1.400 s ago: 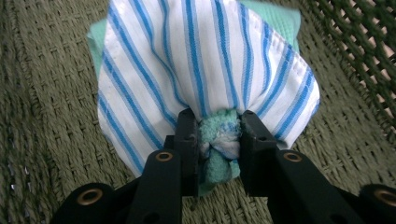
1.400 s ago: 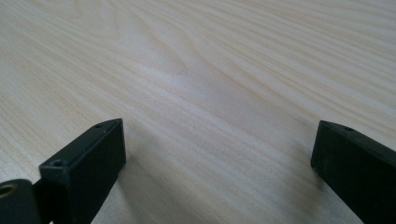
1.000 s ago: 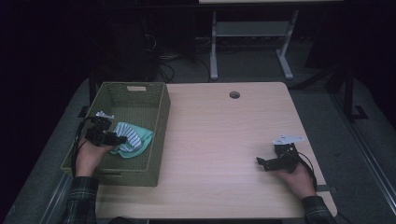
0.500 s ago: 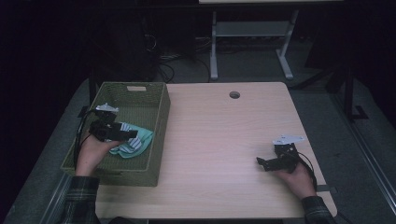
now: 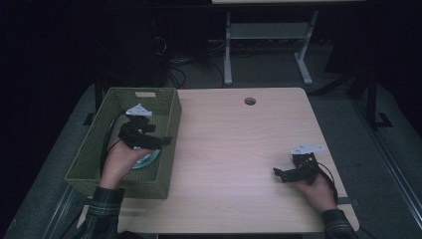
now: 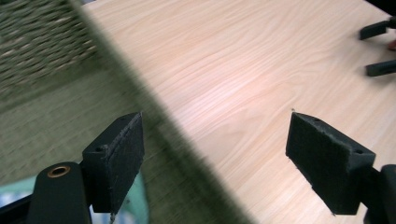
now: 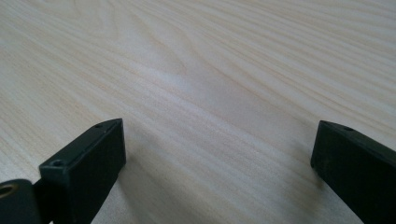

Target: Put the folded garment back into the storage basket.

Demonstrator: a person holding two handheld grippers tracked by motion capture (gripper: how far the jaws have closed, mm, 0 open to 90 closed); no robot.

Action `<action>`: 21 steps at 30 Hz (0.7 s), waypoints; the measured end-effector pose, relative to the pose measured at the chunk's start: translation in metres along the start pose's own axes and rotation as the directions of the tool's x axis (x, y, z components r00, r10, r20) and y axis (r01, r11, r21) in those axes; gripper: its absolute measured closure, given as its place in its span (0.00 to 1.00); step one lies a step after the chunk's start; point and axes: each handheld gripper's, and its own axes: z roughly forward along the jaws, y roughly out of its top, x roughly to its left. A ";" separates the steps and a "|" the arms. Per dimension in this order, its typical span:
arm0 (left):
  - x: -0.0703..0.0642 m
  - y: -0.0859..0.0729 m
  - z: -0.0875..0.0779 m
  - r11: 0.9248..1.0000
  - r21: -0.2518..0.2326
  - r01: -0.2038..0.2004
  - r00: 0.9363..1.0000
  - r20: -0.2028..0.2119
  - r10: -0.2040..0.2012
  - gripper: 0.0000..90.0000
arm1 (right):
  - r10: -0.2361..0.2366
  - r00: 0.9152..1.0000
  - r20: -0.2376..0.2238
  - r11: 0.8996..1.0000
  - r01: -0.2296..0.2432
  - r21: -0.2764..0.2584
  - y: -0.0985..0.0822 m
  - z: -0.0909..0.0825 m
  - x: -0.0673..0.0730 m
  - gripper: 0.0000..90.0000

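A green woven basket (image 5: 94, 149) stands on the left part of the wooden table (image 5: 239, 144). My left gripper (image 5: 163, 141) hovers open over the basket's right wall, holding nothing. In the left gripper view its jaws (image 6: 219, 140) straddle the basket rim (image 6: 163, 121). A teal and white cloth (image 5: 148, 159) lies in the basket, mostly hidden by the hand; a corner of the cloth (image 6: 137, 205) shows by the left jaw. My right gripper (image 5: 279, 174) rests open near the table's right front, its jaws (image 7: 215, 158) wide apart over bare wood.
A round cable hole (image 5: 250, 101) sits near the table's far edge. A white desk frame (image 5: 263, 45) and cables stand on the dark floor beyond. The right gripper's jaws (image 6: 378, 49) show far off in the left gripper view.
My left gripper has risen off the cloth and moved right, to the basket's right wall. The cloth stays in the basket. The right gripper has not moved.
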 end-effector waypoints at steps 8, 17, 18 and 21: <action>-0.037 0.016 0.023 0.997 -0.026 -0.066 0.996 0.057 0.067 0.21 | 0.000 1.000 0.001 1.000 0.000 -0.001 0.000 0.000 0.000 0.03; -0.072 0.023 0.056 0.993 -0.014 -0.115 0.987 0.110 0.115 0.21 | 0.000 1.000 0.000 1.000 0.000 0.000 0.000 0.000 0.000 0.03; -0.076 0.023 0.060 0.993 -0.014 -0.119 0.986 0.115 0.119 0.21 | 0.000 1.000 0.000 1.000 0.000 0.000 0.000 0.000 0.000 0.03; -0.085 0.021 0.072 0.991 0.000 -0.134 0.983 0.127 0.133 0.21 | 0.000 1.000 0.000 1.000 0.000 0.000 0.000 0.000 0.000 0.03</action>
